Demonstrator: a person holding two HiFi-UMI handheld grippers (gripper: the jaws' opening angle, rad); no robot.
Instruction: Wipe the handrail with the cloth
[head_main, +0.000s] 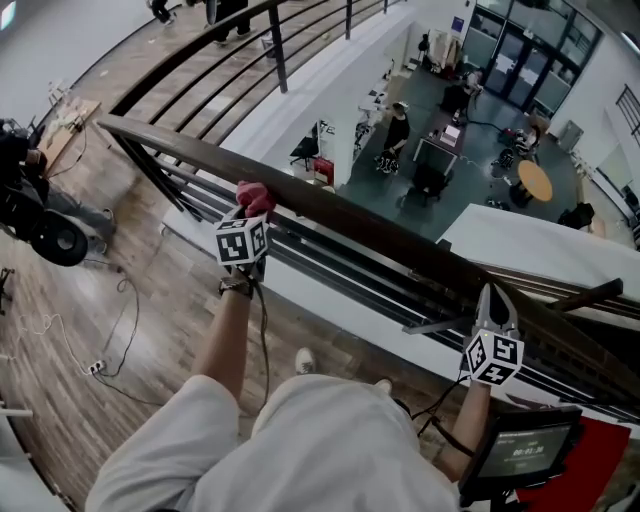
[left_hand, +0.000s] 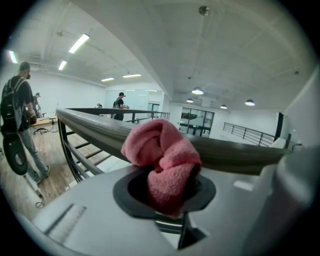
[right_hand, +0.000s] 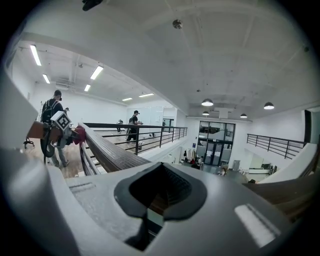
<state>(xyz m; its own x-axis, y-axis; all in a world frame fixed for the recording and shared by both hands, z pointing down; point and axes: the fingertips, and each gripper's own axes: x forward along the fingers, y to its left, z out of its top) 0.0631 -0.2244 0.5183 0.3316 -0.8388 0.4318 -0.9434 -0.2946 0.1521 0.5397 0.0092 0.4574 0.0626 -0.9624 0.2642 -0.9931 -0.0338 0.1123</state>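
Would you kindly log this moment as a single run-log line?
left gripper: shut on pink cloth | cloth: at handrail | right gripper: shut, empty, tips at handrail

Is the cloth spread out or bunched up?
Bunched up: the pink cloth is a crumpled wad clamped in the left claw, at the handrail.

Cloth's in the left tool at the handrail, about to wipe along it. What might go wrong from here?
1. The pink cloth is only a bunched wad pinched in the left tool at the handrail; if it slips free, it may fall to the lower floor, where a person stands.
2. Cables lie on the wood floor near the white shoe; stepping sideways along the rail risks a snag.
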